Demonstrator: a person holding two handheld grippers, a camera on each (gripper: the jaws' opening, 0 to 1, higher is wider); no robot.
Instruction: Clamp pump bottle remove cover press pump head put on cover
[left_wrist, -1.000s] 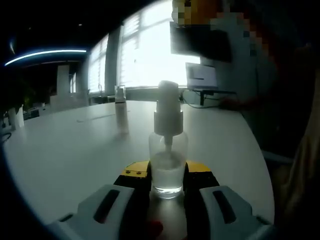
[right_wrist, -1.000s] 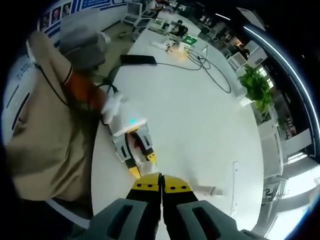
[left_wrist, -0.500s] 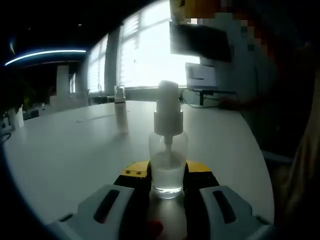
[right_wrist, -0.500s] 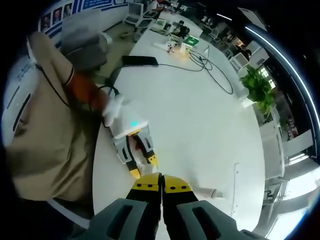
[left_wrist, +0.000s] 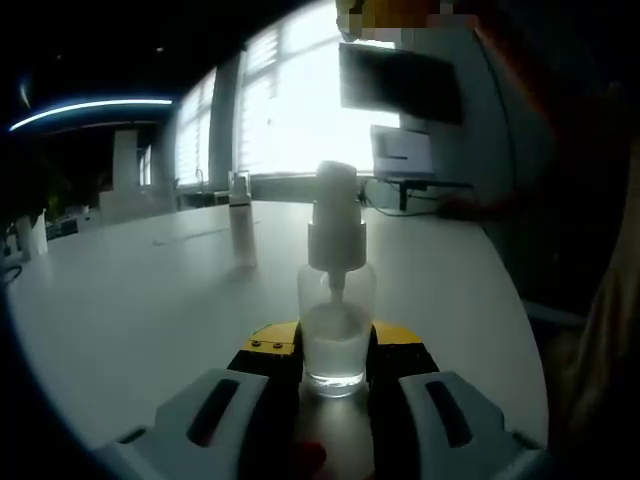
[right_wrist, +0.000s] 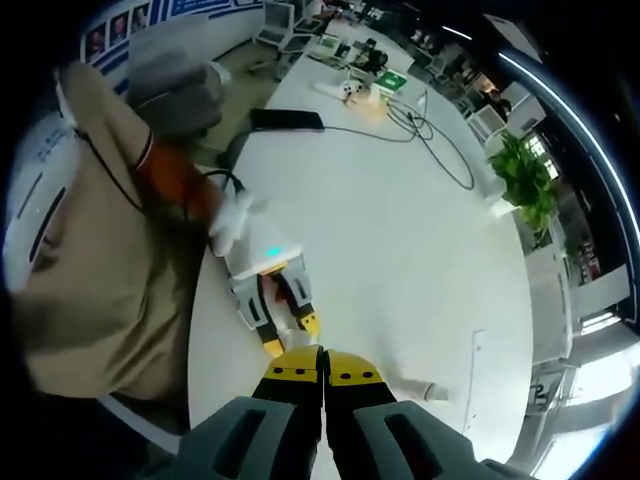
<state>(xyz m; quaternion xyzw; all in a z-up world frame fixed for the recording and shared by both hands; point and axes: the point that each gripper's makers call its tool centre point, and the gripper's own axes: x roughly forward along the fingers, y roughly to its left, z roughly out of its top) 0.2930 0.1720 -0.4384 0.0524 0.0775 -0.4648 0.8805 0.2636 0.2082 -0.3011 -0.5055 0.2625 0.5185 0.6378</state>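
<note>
A clear pump bottle with a bare white pump head stands upright on the white table. My left gripper is shut on its lower body, yellow-tipped jaws on both sides. A clear cover stands apart on the table, farther back and to the left. In the right gripper view, my right gripper is shut with nothing between its jaws, high above the table. Below it lies the left gripper, and the cover is to its right.
A person in a beige top stands at the table's edge holding the left gripper. A monitor and laptop sit at the far side. Cables, a black flat item and a potted plant lie farther off.
The left gripper view is unchanged, bottle still clamped. The right gripper view has shifted slightly as its camera moved; its jaws stay shut.
</note>
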